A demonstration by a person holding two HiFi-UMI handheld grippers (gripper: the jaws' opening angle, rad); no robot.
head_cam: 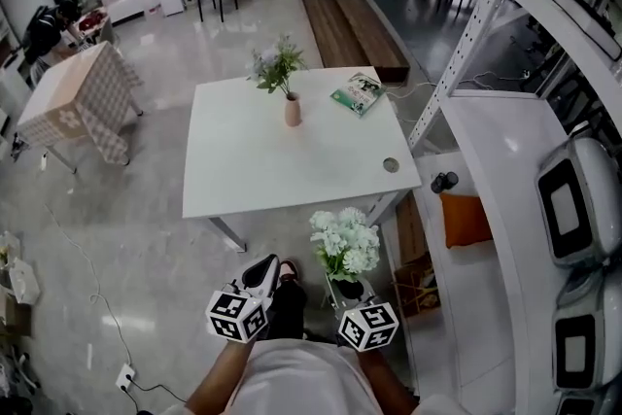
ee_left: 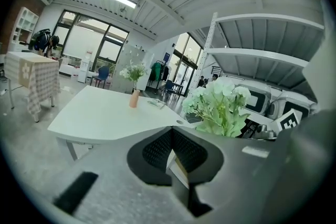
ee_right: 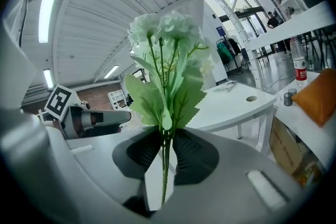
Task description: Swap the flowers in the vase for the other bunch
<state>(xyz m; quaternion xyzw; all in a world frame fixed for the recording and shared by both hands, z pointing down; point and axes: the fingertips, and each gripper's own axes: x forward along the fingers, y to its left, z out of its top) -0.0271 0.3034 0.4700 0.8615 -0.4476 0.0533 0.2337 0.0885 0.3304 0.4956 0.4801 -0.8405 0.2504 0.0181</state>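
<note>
The right gripper (ee_right: 165, 152) has its 2 jaws closed most of the way on the thin green stems of a bunch of white flowers (ee_right: 167, 55). The stems pass straight up between the ribbed pads, and the leaves and blooms stand upright just above the jaws. The left gripper (ee_left: 172, 152) is fully closed with nothing between its jaws. It is just to the left of the right gripper, at about the same height, and does not touch the bunch. Both grippers point forward over the floor, short of the near edge of a white table (head_cam: 292, 172). Well ahead of them, on the far part of that table, stands a small pinkish vase (head_cam: 293, 112). It is upright and holds 1 sprig of pale flowers with green leaves (head_cam: 277, 65). A green-covered booklet (head_cam: 358, 93) lies ahead and to the right of the vase, near the table's far right corner. A small round disc (head_cam: 391, 165) sits by the table's right edge, nearer the right gripper. To the right of that gripper, an orange cushion (head_cam: 465, 219) lies on a low white shelf.
</note>
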